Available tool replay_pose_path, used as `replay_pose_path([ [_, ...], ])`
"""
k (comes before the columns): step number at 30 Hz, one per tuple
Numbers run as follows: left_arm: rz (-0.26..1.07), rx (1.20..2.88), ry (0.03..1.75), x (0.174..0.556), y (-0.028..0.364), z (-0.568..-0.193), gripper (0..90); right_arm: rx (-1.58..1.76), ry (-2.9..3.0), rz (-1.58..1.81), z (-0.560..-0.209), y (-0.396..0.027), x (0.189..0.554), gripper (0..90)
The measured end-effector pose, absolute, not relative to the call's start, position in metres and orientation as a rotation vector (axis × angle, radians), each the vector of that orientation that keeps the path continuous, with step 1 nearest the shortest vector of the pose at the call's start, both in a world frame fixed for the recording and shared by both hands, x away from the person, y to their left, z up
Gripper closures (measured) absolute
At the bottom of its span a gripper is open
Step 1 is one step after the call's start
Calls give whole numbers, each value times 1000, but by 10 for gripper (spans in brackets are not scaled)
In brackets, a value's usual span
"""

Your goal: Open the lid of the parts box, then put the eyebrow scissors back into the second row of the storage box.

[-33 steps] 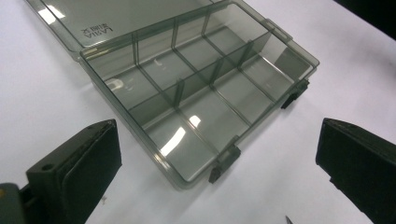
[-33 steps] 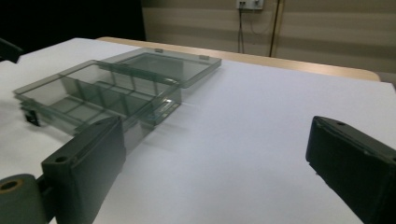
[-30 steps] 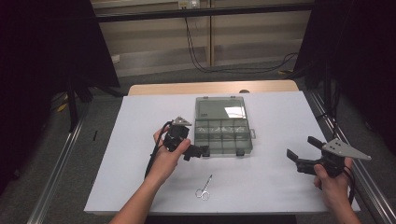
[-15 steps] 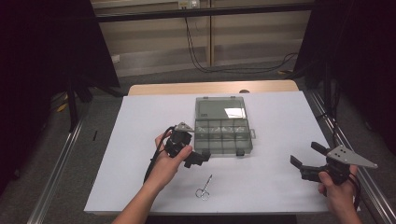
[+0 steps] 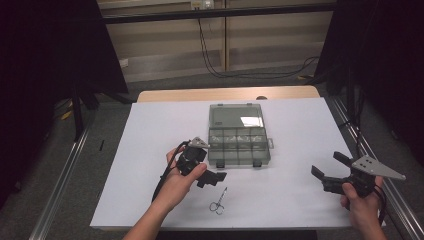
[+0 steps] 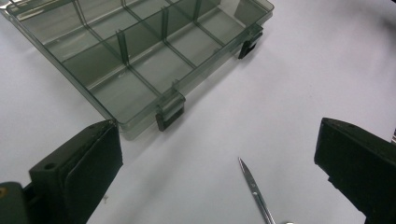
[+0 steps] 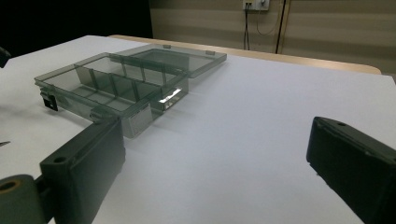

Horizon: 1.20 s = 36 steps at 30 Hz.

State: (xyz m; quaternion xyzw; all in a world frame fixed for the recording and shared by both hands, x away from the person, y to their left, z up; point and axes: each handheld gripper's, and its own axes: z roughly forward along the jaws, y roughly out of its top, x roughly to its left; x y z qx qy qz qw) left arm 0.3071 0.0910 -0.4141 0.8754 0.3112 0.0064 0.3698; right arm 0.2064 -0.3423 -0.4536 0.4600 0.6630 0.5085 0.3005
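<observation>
1. Left gripper view looks down on the scissors [image 6: 254, 189], whose closed blades point away from the camera toward the organizer box [image 6: 140, 60]; the handles run off the bottom edge.
2. From the high view, the scissors [image 5: 219, 201] lie on the white table cover [image 5: 150, 130] near the front edge, long axis running front to back with a slight lean, finger loops toward the person and tip toward the box [image 5: 239, 142].
3. The left gripper [image 5: 212, 177] hovers just beside the scissors' tip, jaws spread wide with nothing between them.
4. The right gripper [image 5: 330, 169] is held well apart at the table's right side, jaws also wide and empty.
5. The clear smoky box sits open behind the scissors, lid laid flat at the back, two dark latches on its front wall; small pale items rest in the rear compartments.
6. Nothing lies between the left gripper and the scissors.
7. Beyond the table are a wood edge, cables [image 5: 215, 55], and a panelled wall with an outlet [image 5: 202, 5]; dark curtains flank both sides.
</observation>
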Motion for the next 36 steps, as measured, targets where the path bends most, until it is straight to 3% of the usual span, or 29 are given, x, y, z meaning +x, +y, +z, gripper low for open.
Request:
replay_pose_path([
  [19, -18, 2274, 818, 290, 80, -433, 41, 1222, 1771, 1339, -457, -342, 210, 37],
  [36, 45, 2381, 886, 277, 69, -445, 278, 1233, 1783, 1329, -462, -342, 212, 39],
])
